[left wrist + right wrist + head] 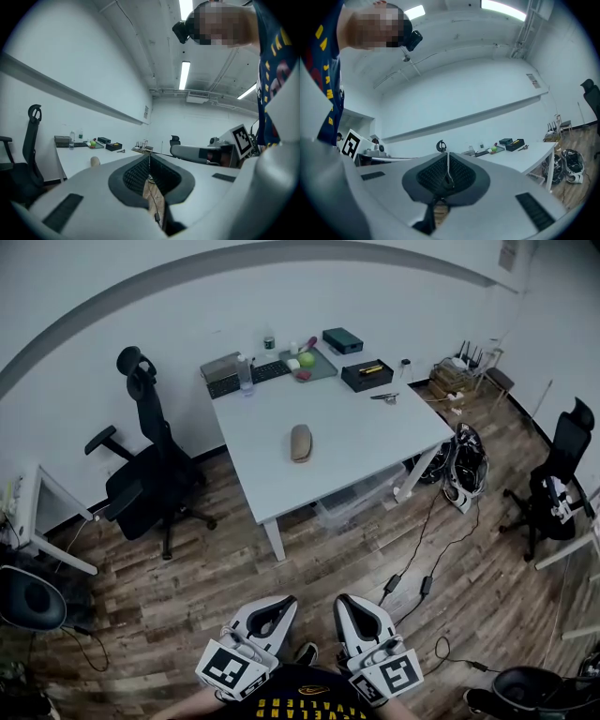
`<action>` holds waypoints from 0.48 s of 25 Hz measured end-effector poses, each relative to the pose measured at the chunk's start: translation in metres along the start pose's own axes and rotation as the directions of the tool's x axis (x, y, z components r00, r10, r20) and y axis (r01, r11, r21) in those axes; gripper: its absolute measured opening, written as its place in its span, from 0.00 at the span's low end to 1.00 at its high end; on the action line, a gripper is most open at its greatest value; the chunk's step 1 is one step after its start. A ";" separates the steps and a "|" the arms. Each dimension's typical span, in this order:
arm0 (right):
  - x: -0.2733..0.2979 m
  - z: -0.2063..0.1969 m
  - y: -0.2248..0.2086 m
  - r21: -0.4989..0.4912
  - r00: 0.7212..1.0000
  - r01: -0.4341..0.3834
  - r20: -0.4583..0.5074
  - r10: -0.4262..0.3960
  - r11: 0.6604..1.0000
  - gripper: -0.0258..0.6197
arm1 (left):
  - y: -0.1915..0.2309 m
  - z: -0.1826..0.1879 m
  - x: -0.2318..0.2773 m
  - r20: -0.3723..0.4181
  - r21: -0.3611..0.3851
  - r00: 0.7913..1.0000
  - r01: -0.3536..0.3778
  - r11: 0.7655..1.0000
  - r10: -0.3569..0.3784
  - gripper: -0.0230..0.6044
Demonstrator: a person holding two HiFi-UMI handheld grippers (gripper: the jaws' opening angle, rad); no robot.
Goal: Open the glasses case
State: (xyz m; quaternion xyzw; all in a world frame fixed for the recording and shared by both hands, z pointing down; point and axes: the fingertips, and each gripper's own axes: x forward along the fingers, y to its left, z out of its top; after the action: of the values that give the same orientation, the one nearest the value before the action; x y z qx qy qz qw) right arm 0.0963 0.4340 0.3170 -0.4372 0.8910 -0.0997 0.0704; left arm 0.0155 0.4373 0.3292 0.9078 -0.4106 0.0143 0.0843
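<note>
**Spotter:** Where's the glasses case (300,442) from you?

**Me:** Dead ahead and far off, lying alone in the middle of the white table (375,442). I'm standing well back on the wood floor. Its long axis runs near to far, almost in line with me, so a short end faces me.

**Spotter:** And your tongs?

**Me:** Both down by my body, pointing level. The left gripper (278,604) is clenched with nothing in it, and the right gripper (352,604) is too, pads pressed together. The case sits between their two lines, so I'd call neither hand clearly nearer.

**Spotter:** Anything in the way?

**Me:** Not much, I'd say. I see only bare tabletop from the near table edge to the case. The clutter is all beyond it at the far side: keyboard (267,371), water bottle (246,374), a tray (319,367) with a green ball (307,360), and a black box (366,374). There's a black office chair (145,474) on the left, and cables (422,549) trail across the floor to the right, so I'd watch my feet there. First I have to close the distance.
</note>
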 end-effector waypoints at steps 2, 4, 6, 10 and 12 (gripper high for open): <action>0.008 -0.001 -0.005 0.003 1.000 0.004 -0.005 -0.004 1.000 0.07 | 0.010 -0.002 0.006 -0.002 -0.010 1.000 -0.009 1.000 0.009 0.06; 0.019 -0.002 -0.013 0.007 1.000 0.011 -0.010 -0.011 1.000 0.07 | 0.020 -0.002 0.016 -0.003 -0.016 1.000 -0.005 1.000 0.005 0.06; 0.031 -0.003 -0.023 0.009 1.000 0.023 -0.019 -0.022 1.000 0.07 | 0.030 -0.001 0.028 -0.004 -0.018 1.000 0.008 1.000 -0.008 0.06; 0.059 -0.004 -0.045 0.001 0.998 0.057 -0.034 -0.057 0.998 0.07 | 0.058 -0.001 0.058 -0.002 -0.030 0.999 0.040 0.999 -0.040 0.06; 0.076 -0.001 -0.060 -0.004 0.996 0.078 -0.035 -0.079 0.997 0.07 | 0.074 0.004 0.076 0.005 -0.034 0.998 0.057 0.998 -0.056 0.06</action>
State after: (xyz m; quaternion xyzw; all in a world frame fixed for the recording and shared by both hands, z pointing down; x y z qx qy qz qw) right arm 0.0957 0.3375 0.3296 -0.4702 0.8744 -0.1088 0.0502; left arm 0.0107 0.3322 0.3424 0.9175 -0.3851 0.0030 0.0992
